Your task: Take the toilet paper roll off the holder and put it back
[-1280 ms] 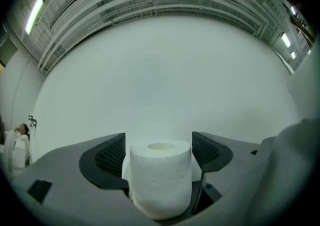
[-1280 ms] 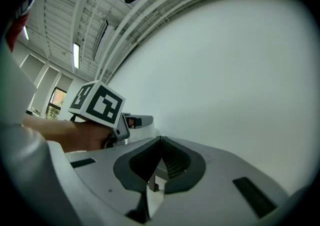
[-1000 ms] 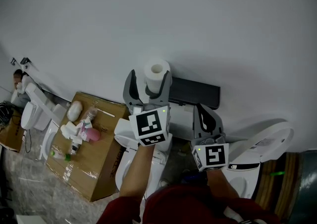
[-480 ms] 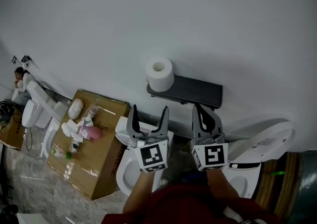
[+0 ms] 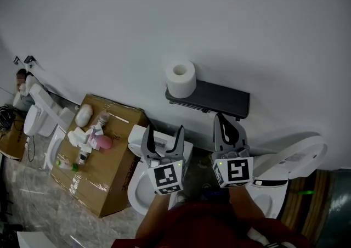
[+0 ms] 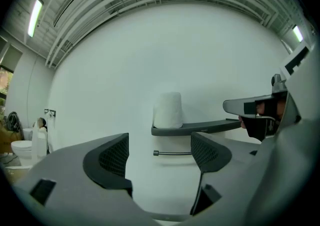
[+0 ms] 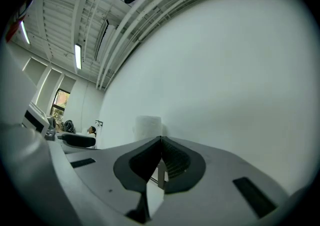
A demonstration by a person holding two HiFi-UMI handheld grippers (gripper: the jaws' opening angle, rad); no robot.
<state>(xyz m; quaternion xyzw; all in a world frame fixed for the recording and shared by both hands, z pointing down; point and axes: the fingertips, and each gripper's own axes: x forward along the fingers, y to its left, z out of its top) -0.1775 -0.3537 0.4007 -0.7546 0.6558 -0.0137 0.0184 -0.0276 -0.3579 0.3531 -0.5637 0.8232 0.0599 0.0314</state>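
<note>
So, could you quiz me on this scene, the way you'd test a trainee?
1. True or false: the roll stands upright on the left end of the shelf.
2. Pick one. The left tool is: A) open and empty; B) shut on the roll; C) shut and empty.
3. Fill in the gap: the right tool holds nothing, and its jaws are ____.

Key: 1 true; 2 A; 3 shut.
</note>
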